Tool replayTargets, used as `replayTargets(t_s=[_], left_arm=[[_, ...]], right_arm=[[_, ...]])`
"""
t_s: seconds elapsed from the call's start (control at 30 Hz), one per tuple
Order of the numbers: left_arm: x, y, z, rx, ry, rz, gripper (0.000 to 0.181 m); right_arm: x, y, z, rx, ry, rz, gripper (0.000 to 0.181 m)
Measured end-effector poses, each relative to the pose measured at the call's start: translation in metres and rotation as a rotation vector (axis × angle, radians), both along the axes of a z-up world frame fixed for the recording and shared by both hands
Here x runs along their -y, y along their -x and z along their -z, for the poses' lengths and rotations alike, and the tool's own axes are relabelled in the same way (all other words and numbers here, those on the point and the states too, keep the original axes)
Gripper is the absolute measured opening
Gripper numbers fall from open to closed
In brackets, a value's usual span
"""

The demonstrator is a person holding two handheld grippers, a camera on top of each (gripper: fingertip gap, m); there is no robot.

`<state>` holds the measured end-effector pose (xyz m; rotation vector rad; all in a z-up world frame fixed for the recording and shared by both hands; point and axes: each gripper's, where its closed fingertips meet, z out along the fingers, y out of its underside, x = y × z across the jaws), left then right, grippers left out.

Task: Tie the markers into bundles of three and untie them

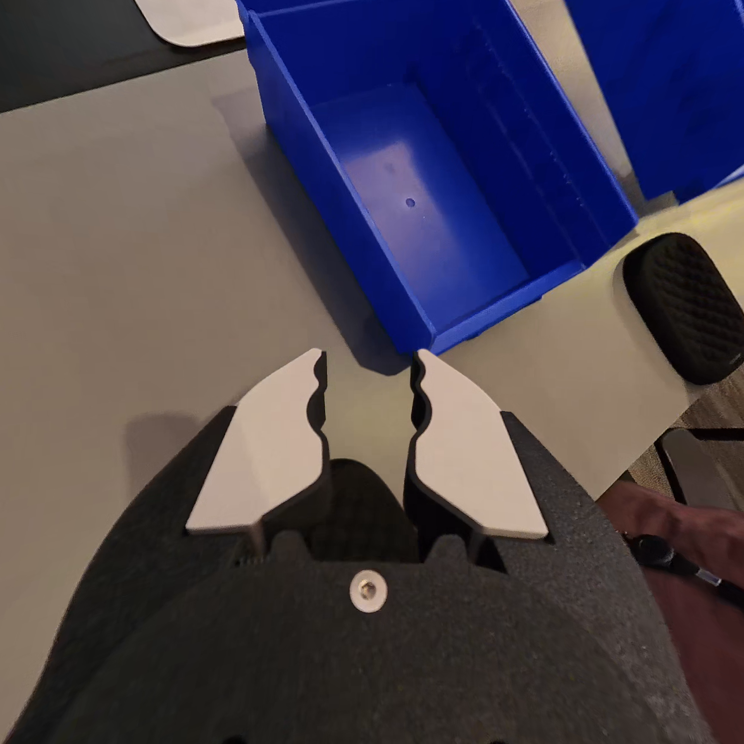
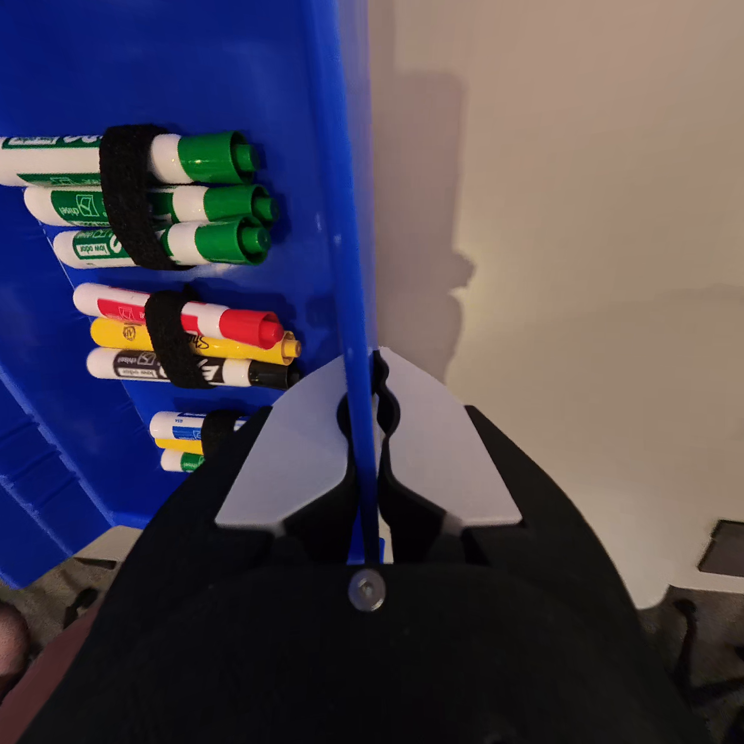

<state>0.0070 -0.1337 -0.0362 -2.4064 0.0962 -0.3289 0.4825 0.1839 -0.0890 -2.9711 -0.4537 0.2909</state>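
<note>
I see the pale table (image 1: 120, 241) carrying an empty blue bin (image 1: 422, 193) just ahead of my left gripper (image 1: 368, 362), whose jaws stand apart, holding nothing. My right gripper (image 2: 364, 362) is clenched on the wall of a second blue bin (image 2: 342, 201). Inside it lie the markers: a green bundle (image 2: 173, 201), a red-yellow-black bundle (image 2: 189, 338), and a half-hidden third bundle (image 2: 181, 441), each bound by a black strap (image 2: 125, 193).
</note>
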Motion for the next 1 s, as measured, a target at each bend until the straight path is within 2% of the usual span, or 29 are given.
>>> replayTargets(t_s=[0.2,0.47,0.77,1.0], left_arm=[[0.015,0.006,0.013,0.017,0.0,0.0,0.039],[0.021,0.01,0.017,0.038,-0.017,-0.002,0.038],[0.041,0.023,0.021,0.069,-0.032,-0.032,0.039],[0.085,0.077,0.008,0.067,-0.099,-0.183,0.041]], right_arm=[[0.01,0.03,-0.049,-0.01,-0.052,-0.111,0.006],[0.039,0.113,-0.084,-0.01,-0.055,-0.342,0.006],[0.084,0.244,-0.096,-0.025,-0.001,-0.577,0.006],[0.129,0.374,-0.097,-0.042,0.015,-0.693,0.006]])
